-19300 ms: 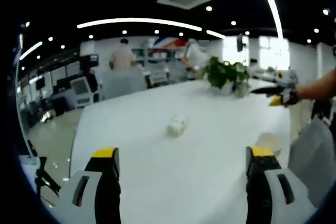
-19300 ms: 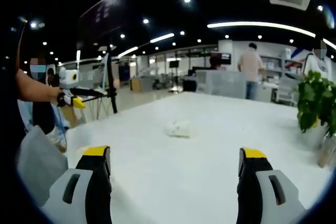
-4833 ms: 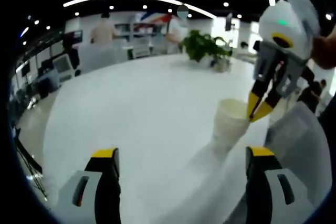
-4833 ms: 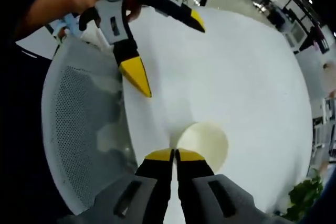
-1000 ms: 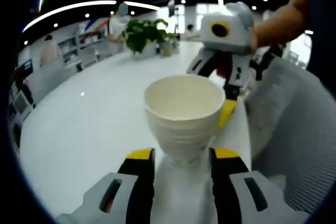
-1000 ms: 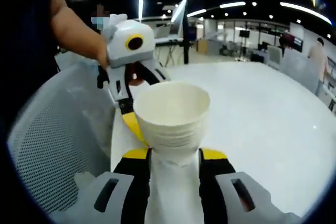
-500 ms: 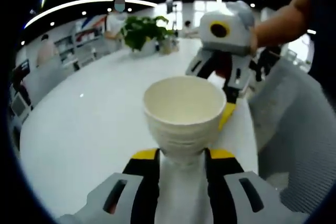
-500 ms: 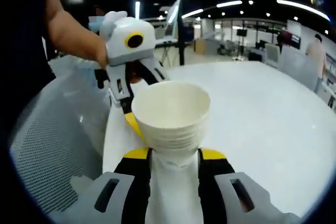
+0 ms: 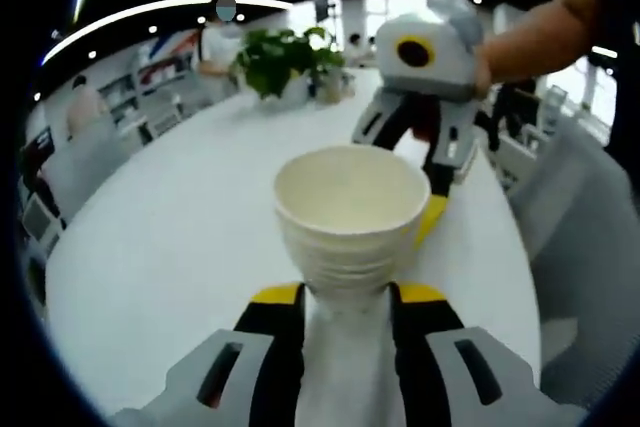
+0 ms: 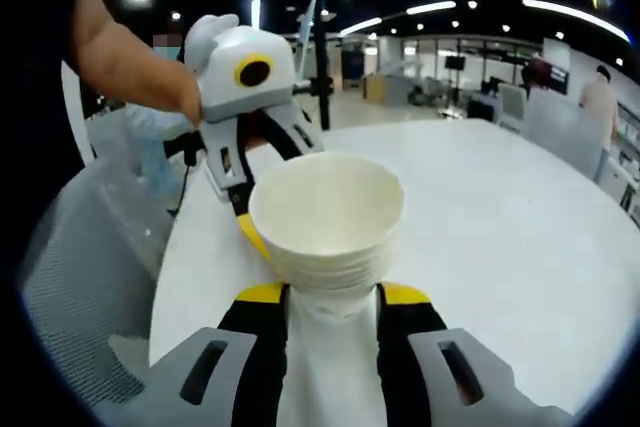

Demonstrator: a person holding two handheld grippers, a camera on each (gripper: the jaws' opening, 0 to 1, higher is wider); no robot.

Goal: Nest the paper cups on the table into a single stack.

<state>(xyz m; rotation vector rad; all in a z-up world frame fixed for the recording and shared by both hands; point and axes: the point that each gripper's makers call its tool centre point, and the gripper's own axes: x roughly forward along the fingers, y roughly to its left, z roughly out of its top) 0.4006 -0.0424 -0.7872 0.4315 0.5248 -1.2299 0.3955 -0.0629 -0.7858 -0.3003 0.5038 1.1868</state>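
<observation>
Both my jaws now clamp one cup stack, lifted slightly off the table.

Since a second ago my left gripper [image 9: 345, 295] has tightened on the stack [image 9: 350, 215]; my right gripper [image 10: 330, 294] pinches it too. The table [image 9: 170, 247] is smooth, white; nested rims ribbed, matte cream paper, tapering. Stacking looks finished.

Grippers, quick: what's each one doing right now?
Left gripper: closed on the cup stack, low on its side.
Right gripper: closed on the same stack, from the opposite side.
</observation>
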